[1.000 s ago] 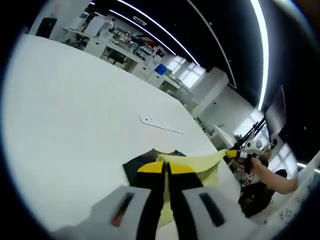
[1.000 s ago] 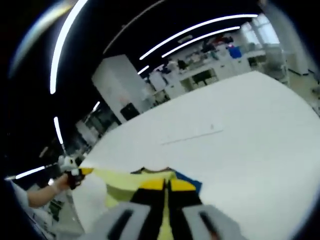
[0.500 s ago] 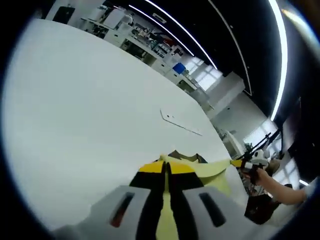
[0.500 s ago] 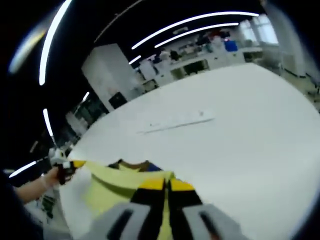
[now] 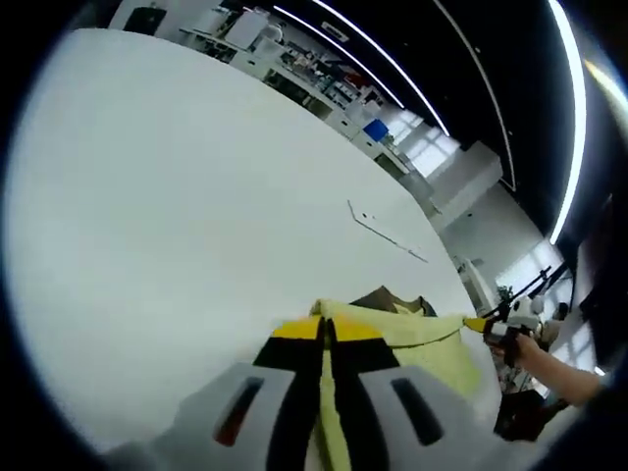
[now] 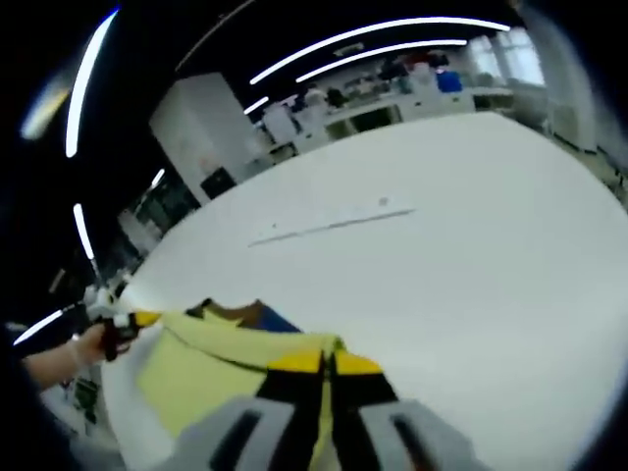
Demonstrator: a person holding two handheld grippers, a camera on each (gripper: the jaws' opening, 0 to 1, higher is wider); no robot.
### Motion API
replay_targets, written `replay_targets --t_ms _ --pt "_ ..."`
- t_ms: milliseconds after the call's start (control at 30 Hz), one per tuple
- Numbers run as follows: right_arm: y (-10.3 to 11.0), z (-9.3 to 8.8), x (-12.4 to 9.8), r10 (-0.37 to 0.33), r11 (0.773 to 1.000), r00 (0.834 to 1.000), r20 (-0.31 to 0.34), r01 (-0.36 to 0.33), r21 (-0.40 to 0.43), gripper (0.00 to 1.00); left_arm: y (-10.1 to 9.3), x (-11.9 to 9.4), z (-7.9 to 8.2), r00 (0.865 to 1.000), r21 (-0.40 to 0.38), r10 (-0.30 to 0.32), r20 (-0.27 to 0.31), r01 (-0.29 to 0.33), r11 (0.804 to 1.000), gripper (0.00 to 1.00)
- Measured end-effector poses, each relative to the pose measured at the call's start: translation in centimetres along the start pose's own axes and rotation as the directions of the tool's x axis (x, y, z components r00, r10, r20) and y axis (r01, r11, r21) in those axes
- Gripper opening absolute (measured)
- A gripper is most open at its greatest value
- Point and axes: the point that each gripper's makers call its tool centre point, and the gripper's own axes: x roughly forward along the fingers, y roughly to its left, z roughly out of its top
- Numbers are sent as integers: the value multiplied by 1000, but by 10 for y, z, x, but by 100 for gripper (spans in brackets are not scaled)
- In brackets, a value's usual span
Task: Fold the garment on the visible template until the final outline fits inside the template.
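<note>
The garment is pale yellow cloth with dark brown and blue parts at one edge, held taut above the white table at the lower middle of both views. The left gripper is clenched on one edge, and the right gripper is clenched on the other. A thin template line lies mid-table, well apart. No writing is readable.

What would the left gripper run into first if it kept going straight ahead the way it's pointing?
The left gripper, shut on the yellow garment, points across the bare white table. The way looks free; the thin strip lies off to the side, though depth is unclear.
</note>
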Motion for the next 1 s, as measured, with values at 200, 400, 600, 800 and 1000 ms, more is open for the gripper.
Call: replay_targets --t_ms 200,400,600,800,1000 --pt "4 -3 0 20 999 1000 -10 -20 -33 0 -14 -4 -10 1000 66 -24 -15 25 998 0" --pt "3 -6 -2 13 996 1000 -9 -14 -86 3 -12 -4 -4 999 91 -46 -13 47 995 2" --pt "5 -3 -7 33 990 999 15 -31 -136 23 -17 -7 0 997 179 -79 -26 82 980 25" --pt "14 -5 -10 86 969 996 14 -81 -231 49 -29 -12 -10 990 318 -125 -62 139 938 56" --pt "20 -16 -17 110 945 993 -29 -114 -306 65 -46 -19 -11 983 423 -169 -73 184 887 75"
